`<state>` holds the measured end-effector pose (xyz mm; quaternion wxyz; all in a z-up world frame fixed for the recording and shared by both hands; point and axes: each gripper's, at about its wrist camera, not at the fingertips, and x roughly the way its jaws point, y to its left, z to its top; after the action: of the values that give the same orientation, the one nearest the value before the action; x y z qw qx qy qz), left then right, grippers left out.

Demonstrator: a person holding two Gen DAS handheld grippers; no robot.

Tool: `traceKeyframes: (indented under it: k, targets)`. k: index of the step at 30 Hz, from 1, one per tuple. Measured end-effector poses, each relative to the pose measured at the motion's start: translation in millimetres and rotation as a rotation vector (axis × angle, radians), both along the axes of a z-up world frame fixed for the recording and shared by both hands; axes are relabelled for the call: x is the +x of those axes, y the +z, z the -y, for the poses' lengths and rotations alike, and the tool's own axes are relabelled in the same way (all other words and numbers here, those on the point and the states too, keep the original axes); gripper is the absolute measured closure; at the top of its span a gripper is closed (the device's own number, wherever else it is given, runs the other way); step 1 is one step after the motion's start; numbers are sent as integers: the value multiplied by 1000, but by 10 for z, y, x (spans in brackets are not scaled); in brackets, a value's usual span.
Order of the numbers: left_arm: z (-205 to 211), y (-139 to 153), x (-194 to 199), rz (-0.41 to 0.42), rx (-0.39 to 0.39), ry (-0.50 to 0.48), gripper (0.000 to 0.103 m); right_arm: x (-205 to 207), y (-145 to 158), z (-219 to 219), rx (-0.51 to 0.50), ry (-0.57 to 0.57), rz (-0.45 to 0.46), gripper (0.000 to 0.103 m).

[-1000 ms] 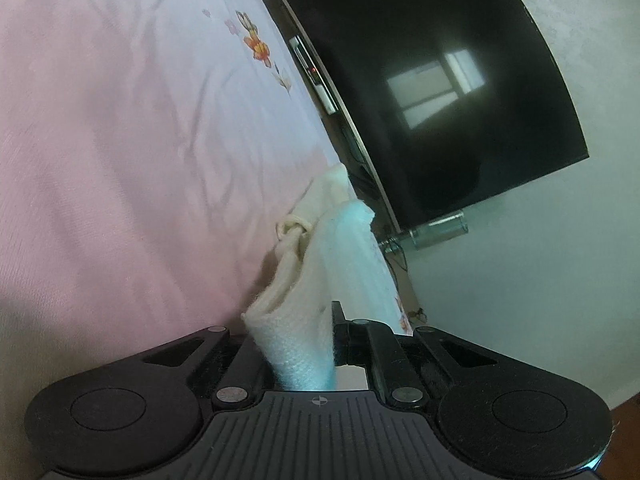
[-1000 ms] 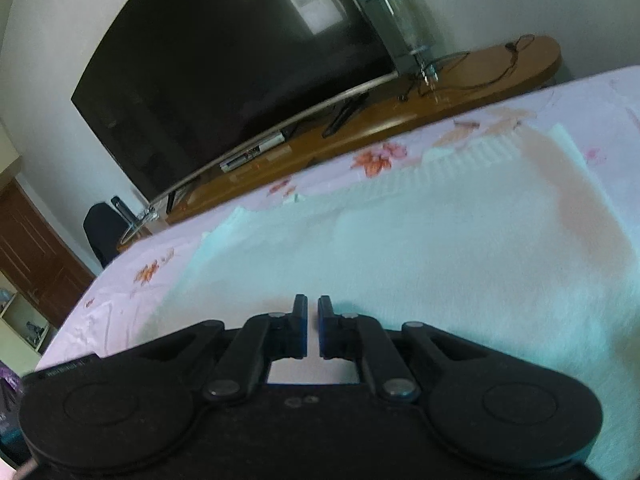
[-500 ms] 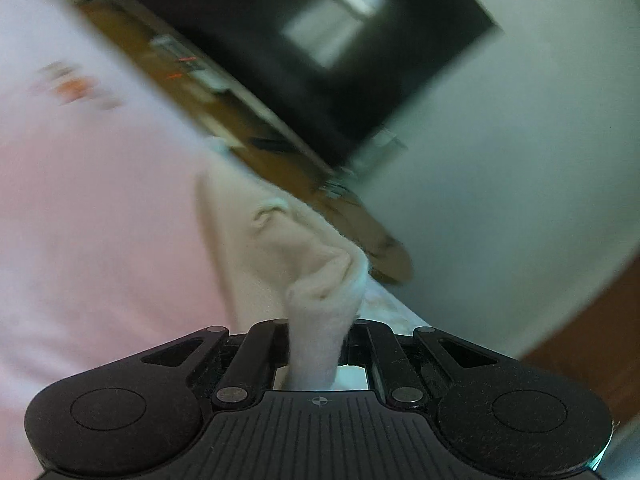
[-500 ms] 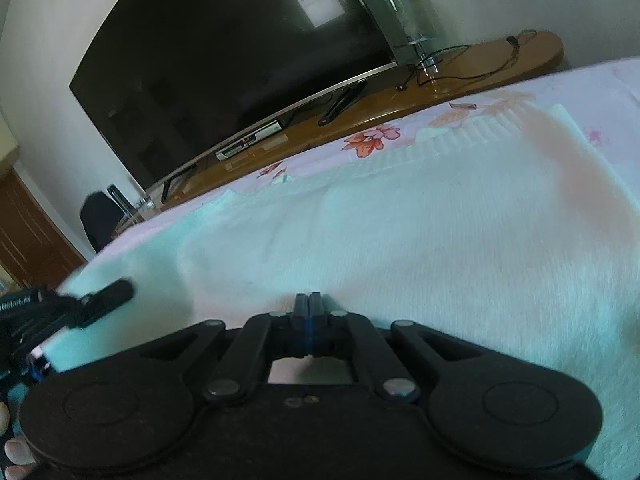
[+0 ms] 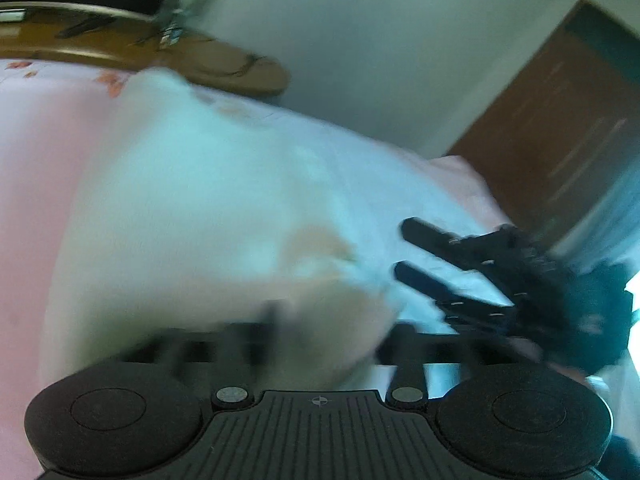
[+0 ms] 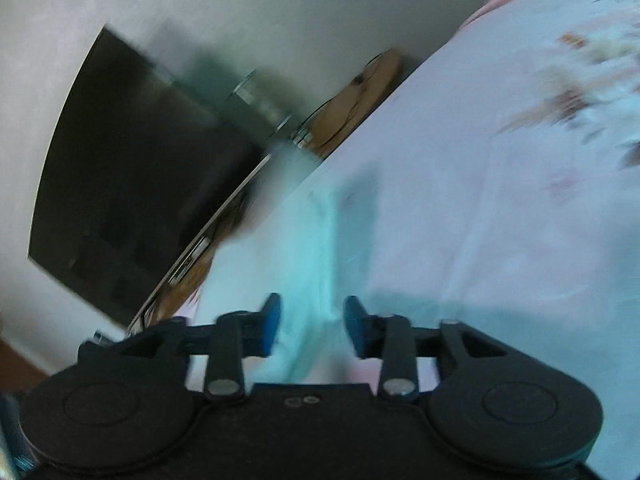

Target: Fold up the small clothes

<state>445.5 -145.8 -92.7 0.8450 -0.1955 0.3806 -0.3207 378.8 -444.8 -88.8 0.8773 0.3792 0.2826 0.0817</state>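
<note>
A white knit garment (image 5: 208, 208) lies spread on the pink flowered bedsheet (image 5: 36, 152). The view is blurred by motion. My left gripper (image 5: 334, 328) stands over the garment's near edge, its jaws opening. A cream fold of the cloth lies loosely between them, with the pads off it. My right gripper (image 5: 402, 248) shows at the right of the left wrist view, fingers parted above the cloth. In the right wrist view its blue pads (image 6: 272, 320) are apart and the jaws of the right gripper (image 6: 314, 322) are opening. The garment's edge (image 6: 296, 264) runs between them, unpressed.
A dark television (image 6: 132, 184) stands on a long wooden stand (image 5: 224, 68) past the bed's far edge. A brown door (image 5: 560, 128) is at the right. The flowered sheet (image 6: 500, 200) stretches on to the right of the garment.
The left gripper held a bunched corner of the garment and has swung across, rolled and let it go. The right gripper's jaws, shut before, have parted. Both views have swept sideways.
</note>
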Motion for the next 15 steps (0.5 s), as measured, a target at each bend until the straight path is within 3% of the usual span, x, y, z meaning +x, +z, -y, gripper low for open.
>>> traceKeyframes:
  k: [1,4,6,11,15]
  targets:
    - [-90,109,-73,25,-35,5,20,-49,34,61,11,-1,15,48]
    - [-403,343,-36,75,-88,31,20,-79,76,89,29,22,31,48]
    - [-639,349,113,100,-55,132,20,6,59,24,18,43,25,48]
    - [-1045,88,452,9,3,270,20,395,56,-182,-51,74,-3,49]
    - [-1040,-61,458,-16,-6,234,20,642,26,-269,-100,96,-32,50]
